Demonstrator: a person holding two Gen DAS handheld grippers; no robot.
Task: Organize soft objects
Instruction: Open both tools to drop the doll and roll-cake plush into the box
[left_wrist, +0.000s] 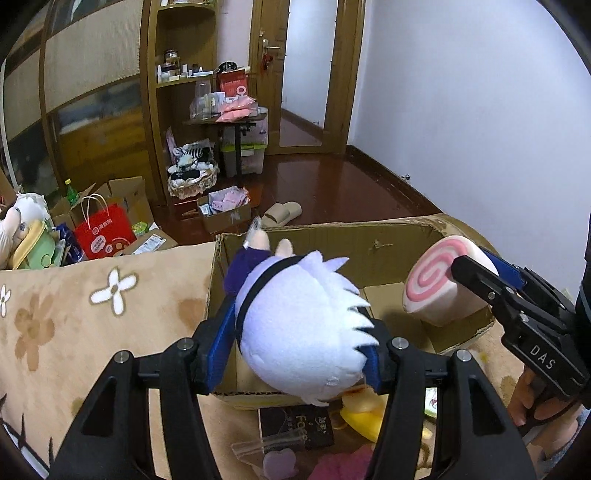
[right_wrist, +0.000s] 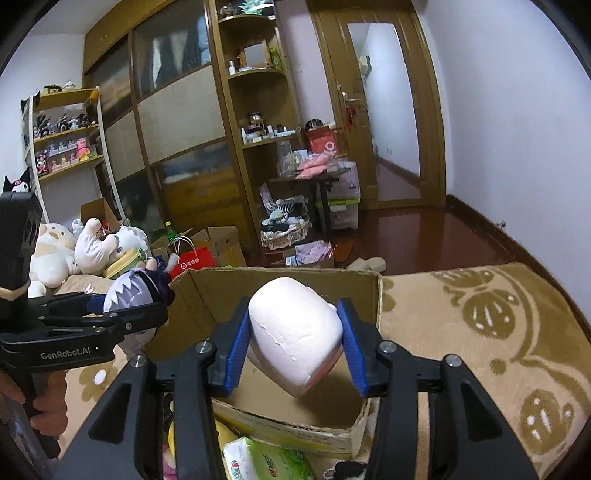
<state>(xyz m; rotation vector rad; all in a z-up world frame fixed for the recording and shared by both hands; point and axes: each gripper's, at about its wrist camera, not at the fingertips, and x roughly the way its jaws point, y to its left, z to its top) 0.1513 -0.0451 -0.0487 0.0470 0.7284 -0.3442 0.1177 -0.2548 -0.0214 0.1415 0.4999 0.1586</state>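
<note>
An open cardboard box (left_wrist: 332, 230) (right_wrist: 295, 275) stands on a beige flowered blanket (left_wrist: 92, 325). My left gripper (left_wrist: 300, 312) (right_wrist: 147, 306) is shut on a plush doll (left_wrist: 303, 332) (right_wrist: 125, 291) with spiky white hair and a purple body, held over the box's left half. My right gripper (right_wrist: 293, 304) (left_wrist: 472, 258) is shut on a white roll cushion (right_wrist: 295, 332) with a pink swirl end (left_wrist: 439, 291), hanging tilted over the box's right half. Its left pad presses the cushion and only the top of the right pad touches it. The box floor below is bare cardboard.
Near the box's front edge lie a yellow soft item (left_wrist: 364, 415), a dark card (left_wrist: 295, 424) and a green tissue pack (right_wrist: 266, 461). Plush toys (right_wrist: 74, 254) and a red bag (left_wrist: 105, 232) sit beyond the blanket at left. Slippers (left_wrist: 282, 214) lie on the wooden floor.
</note>
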